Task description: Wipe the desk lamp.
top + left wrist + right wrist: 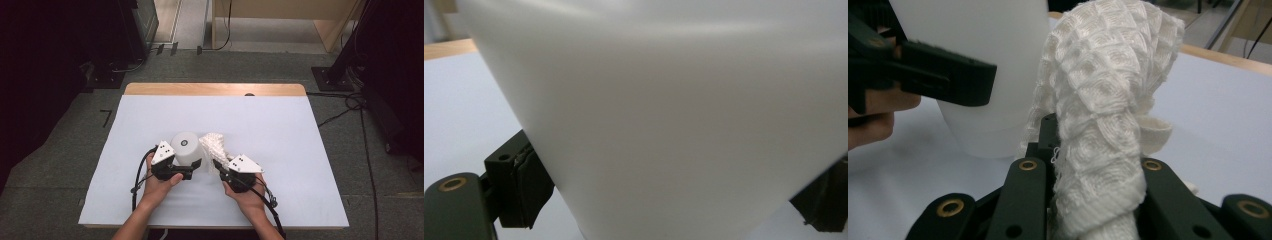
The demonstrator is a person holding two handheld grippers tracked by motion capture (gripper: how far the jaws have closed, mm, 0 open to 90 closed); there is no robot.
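A white tapered container (185, 146) with a small dark ring on top stands on the white table sheet (280, 125). My left gripper (189, 163) is shut on its lower wall. In the left gripper view the container (664, 115) sits between both black pads (526, 187), which press on it. To its right, my right gripper (218, 166) is shut on a white knobbly cloth (212, 144). This cloth (1103, 100) rises bunched out of the jaws of the right gripper (1093, 200) and leans against the container (983, 65).
A wooden strip (215, 89) runs along the table's far edge. Beyond it lie grey floor, cables (350, 102) and dark equipment stands. Bare white sheet lies to the left, right and behind the two objects.
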